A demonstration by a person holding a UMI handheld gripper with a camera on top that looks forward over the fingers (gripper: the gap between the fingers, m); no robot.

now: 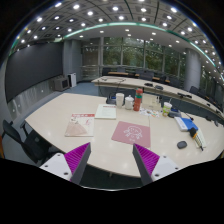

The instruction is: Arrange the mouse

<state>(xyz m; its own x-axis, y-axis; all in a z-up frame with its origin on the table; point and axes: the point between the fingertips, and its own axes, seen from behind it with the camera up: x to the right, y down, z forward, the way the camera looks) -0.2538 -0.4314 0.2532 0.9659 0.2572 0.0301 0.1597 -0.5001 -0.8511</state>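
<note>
The gripper (111, 160) hangs high above the near edge of the long pale table (60, 125), its 2 fingers spread wide with nothing between them; the magenta pads (76, 155) face each other across an empty gap. The pink mat (131, 133) lies on the table just ahead of the fingers and serves here as the landmark. To the left of the mat rests a reddish booklet (80, 125), with a white sheet (106, 112) beyond it. To the right of the mat, and well apart from it, sits a small dark object that is probably the mouse (181, 144), near the table's right-hand edge. It is too small to show which end is its front or how its long axis runs. Beyond the mat stand a cup (120, 99) and a cluster of bottles (138, 99); further right lies a blue item (186, 124). A 2nd row of desks and a glazed wall close the room.

To do the step well, the gripper should descend toward the right of the mat, confirm the axis of the mouse at closer range, and bring the fingers across its narrow sides.
</note>
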